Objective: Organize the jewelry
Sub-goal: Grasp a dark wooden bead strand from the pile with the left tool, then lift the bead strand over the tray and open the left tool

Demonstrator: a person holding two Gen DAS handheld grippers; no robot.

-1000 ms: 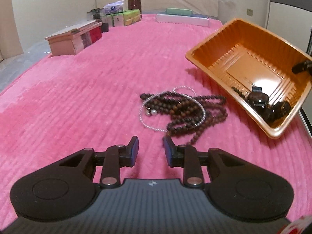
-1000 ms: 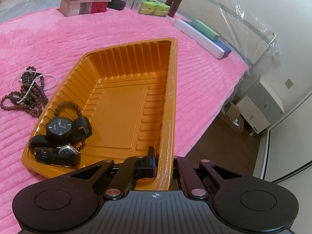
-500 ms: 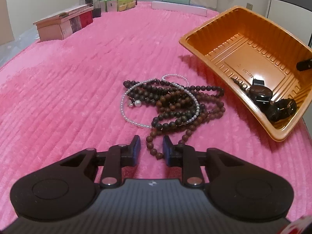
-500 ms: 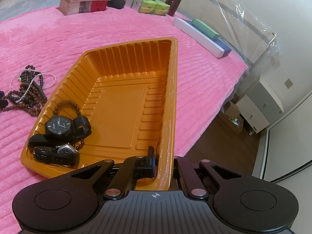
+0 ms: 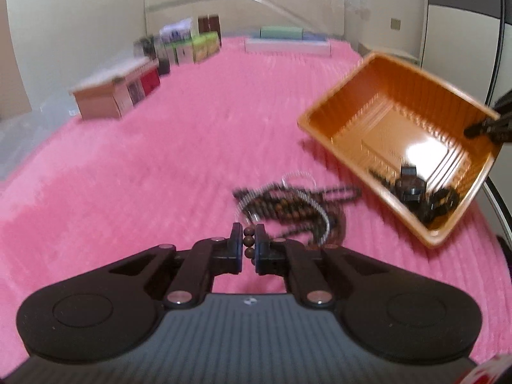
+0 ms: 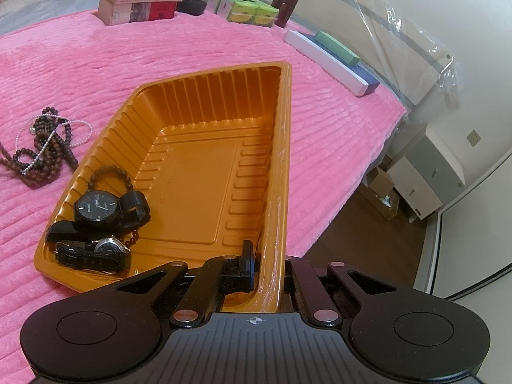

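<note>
You're maybe halfway; two watches (image 6: 96, 209) and one bead bracelet (image 6: 110, 176) already sit in the orange tray (image 6: 284, 121), which your right gripper (image 6: 267, 264) pinches by its near wall; your left gripper (image 5: 249, 245) has just closed on the brown bead strand (image 5: 288, 211); it and one pearl necklace (image 6: 76, 134) are left on the pink blanket (image 5: 160, 160), tangled just beside the tray.

no readable text, box labels too blurred
</note>
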